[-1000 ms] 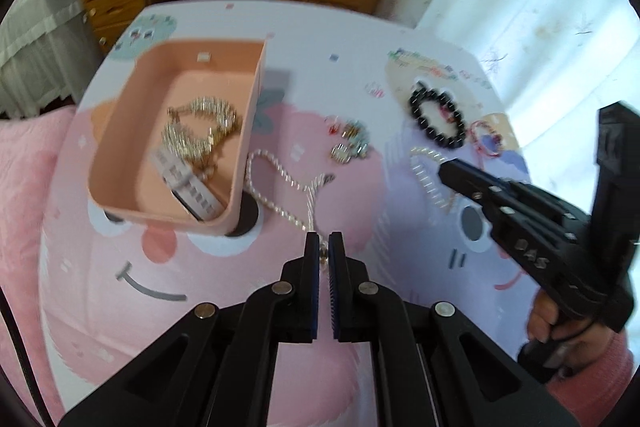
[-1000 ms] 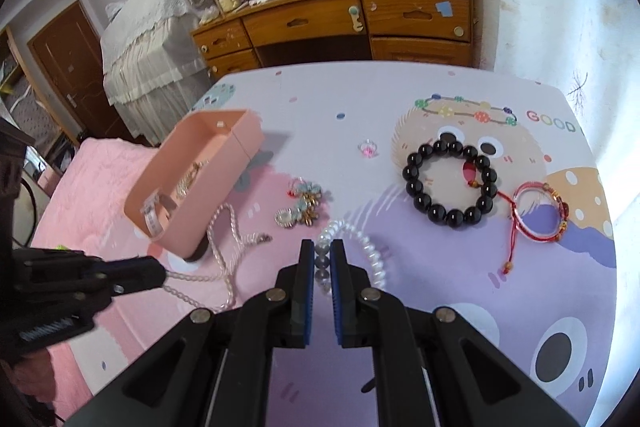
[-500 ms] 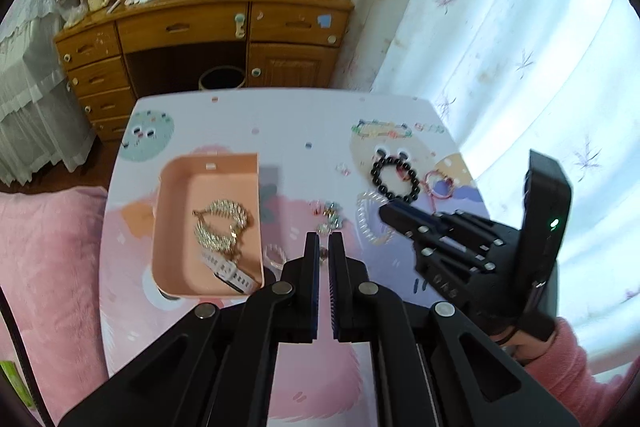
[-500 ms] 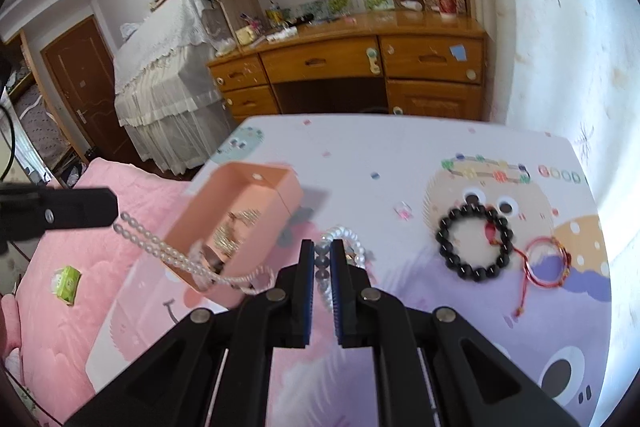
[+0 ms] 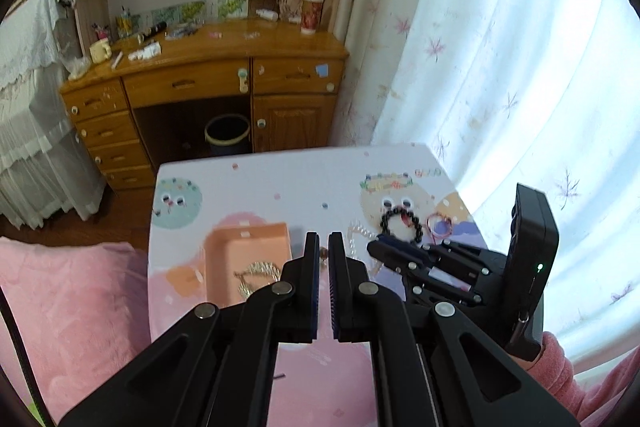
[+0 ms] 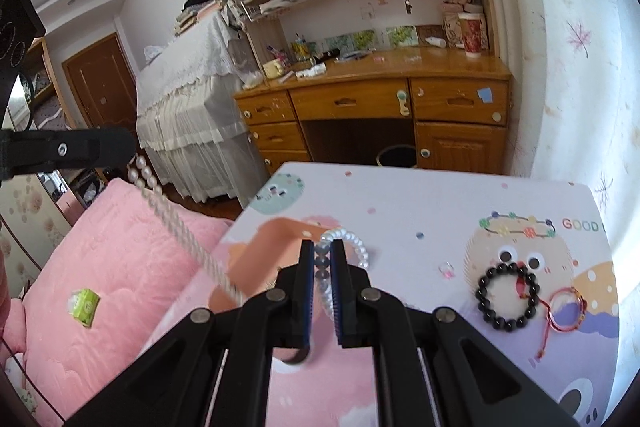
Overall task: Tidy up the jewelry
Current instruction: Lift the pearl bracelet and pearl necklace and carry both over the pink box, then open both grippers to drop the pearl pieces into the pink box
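While held well above the table (image 6: 400,195), left gripper (image 6: 132,147) pinched tight on pearl necklace (image 6: 176,223), strand hanging slantwise down twd pink box (image 6: 256,251). Right gripper (image 6: 323,255) clamped on pearl bracelet (image 6: 352,243), loop sticking out past the tips. In left view, own fingers (image 5: 312,267) block part of box w/ gold chain (image 5: 256,273) inside. Still on table: black bead bracelet (image 6: 506,297), touching red cord bracelet (image 6: 566,309); small ring (image 6: 446,270) nearby. Beyond: wooden desk (image 6: 380,99), bin (image 5: 228,135) beneath.
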